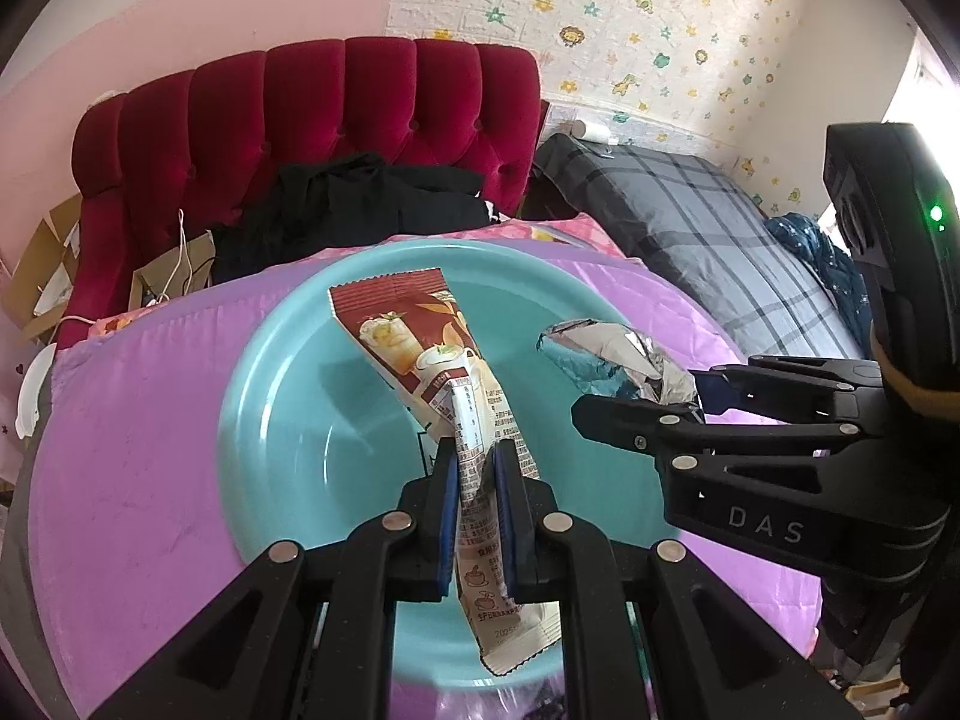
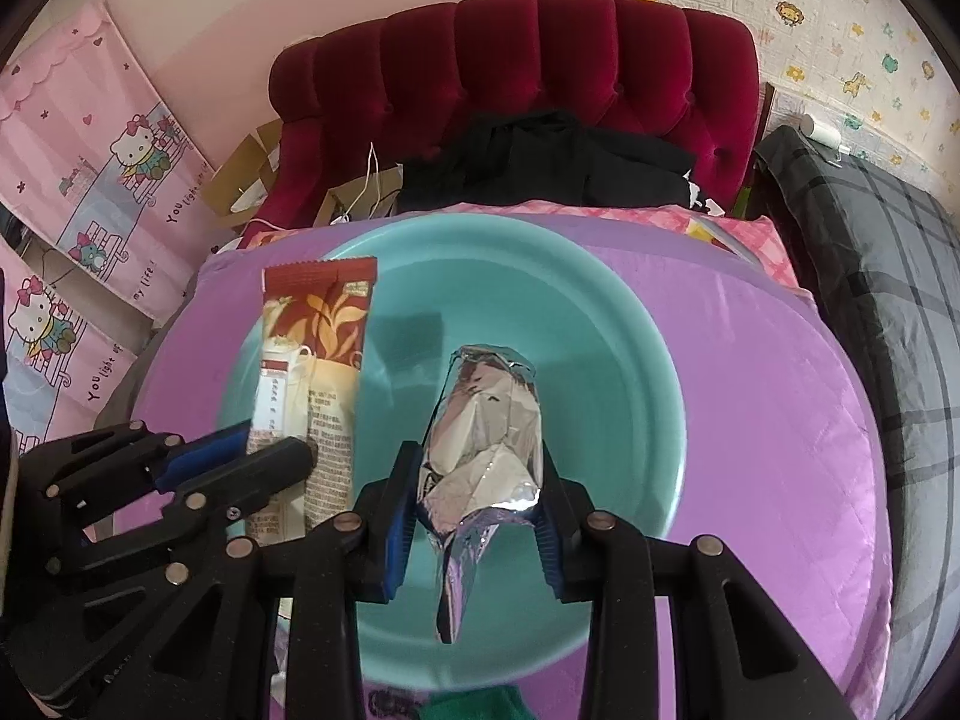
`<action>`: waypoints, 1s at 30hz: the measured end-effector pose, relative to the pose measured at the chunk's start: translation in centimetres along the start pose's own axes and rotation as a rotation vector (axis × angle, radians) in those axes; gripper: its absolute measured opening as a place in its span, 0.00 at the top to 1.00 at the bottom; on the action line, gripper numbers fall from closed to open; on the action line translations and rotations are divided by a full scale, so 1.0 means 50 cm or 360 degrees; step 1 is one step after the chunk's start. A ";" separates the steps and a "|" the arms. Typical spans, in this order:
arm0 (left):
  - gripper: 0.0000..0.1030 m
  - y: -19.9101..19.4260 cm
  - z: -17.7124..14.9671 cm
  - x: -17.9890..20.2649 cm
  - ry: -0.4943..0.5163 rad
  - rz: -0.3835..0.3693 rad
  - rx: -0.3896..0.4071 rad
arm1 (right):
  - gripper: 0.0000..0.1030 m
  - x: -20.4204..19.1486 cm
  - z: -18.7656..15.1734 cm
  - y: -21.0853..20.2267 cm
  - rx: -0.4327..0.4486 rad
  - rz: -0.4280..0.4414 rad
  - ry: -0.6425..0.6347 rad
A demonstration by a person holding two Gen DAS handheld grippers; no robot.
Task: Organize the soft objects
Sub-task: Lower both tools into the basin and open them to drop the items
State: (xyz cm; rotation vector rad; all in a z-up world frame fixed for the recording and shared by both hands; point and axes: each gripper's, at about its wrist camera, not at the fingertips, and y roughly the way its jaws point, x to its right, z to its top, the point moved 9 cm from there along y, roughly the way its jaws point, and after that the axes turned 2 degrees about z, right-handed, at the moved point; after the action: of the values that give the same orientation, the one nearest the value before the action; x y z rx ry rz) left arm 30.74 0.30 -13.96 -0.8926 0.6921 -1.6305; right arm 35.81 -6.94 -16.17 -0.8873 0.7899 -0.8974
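Note:
My left gripper (image 1: 476, 462) is shut on a long red and cream drink sachet (image 1: 420, 336) and holds it above a teal basin (image 1: 270, 420). It also shows in the right wrist view (image 2: 282, 450), with the sachet (image 2: 318, 330) in it. My right gripper (image 2: 477, 468) is shut on a crinkled silver foil packet (image 2: 486, 420), also above the basin (image 2: 630, 360). In the left wrist view the right gripper (image 1: 636, 414) holds the foil packet (image 1: 600, 354) at the basin's right side.
The basin rests on a purple quilted cover (image 1: 120, 450). Behind it stand a red tufted headboard (image 1: 336, 114) with black clothes (image 1: 372, 204), a paper bag with a white cable (image 1: 174, 264), and a grey plaid bed (image 1: 720, 240) at the right.

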 end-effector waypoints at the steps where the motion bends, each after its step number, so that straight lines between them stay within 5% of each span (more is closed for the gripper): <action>1: 0.88 0.009 0.002 -0.004 -0.0003 -0.0001 -0.0006 | 0.64 0.001 0.006 0.008 0.0001 0.0005 0.0003; 20: 0.88 0.141 -0.027 -0.037 -0.0019 0.0022 -0.0144 | 0.61 0.030 0.009 0.154 -0.0123 0.0034 0.0082; 28: 0.88 0.127 -0.028 -0.044 -0.0006 0.0079 -0.0128 | 0.47 0.028 0.014 0.147 -0.0088 0.0043 0.0093; 30: 0.79 0.124 -0.033 -0.044 0.0008 0.0112 -0.0128 | 0.32 0.028 0.018 0.141 -0.0078 0.0028 0.0090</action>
State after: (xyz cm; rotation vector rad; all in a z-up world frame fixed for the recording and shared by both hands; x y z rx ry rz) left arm 32.94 0.99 -20.34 -0.9120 0.7885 -1.5518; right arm 39.32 -5.53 -22.33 -0.8997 0.8702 -0.8942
